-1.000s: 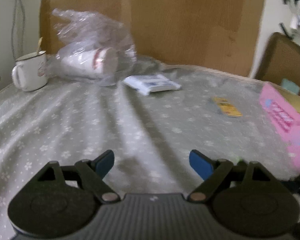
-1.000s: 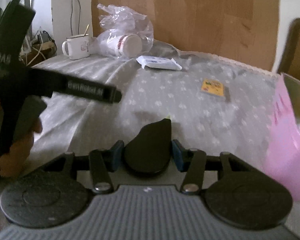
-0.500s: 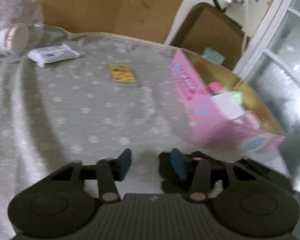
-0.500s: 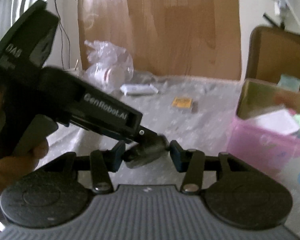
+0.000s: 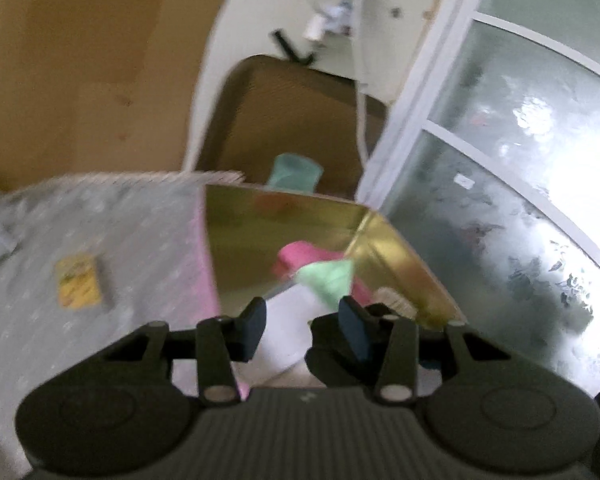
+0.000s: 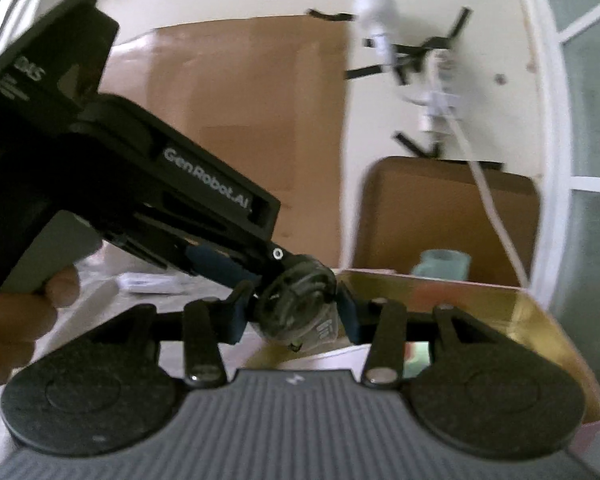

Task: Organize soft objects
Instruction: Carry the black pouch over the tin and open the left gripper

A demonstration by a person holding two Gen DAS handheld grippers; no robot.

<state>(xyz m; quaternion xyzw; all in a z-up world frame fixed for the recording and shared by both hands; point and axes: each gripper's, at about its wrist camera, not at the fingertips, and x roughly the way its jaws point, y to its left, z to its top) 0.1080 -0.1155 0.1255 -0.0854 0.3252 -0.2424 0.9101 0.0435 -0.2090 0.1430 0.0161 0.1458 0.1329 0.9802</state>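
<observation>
Your table (image 5: 148, 240) is wearing grey cloth with small white flower print, cloth edge running along far side. Yellow card (image 5: 78, 282) is lying flat on cloth at your left, well apart from box. Pink box (image 5: 206, 264) with gold lining is sitting on cloth at table's right side, open top facing up. White packet (image 6: 150, 282) is lying on cloth farther back, blurred, edge only showing in left wrist view.

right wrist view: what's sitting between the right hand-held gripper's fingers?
A dark, round plastic-wrapped item sits between the right hand-held gripper fingers, with the left hand-held gripper tip reaching in against it, over the gold-lined box.
</observation>
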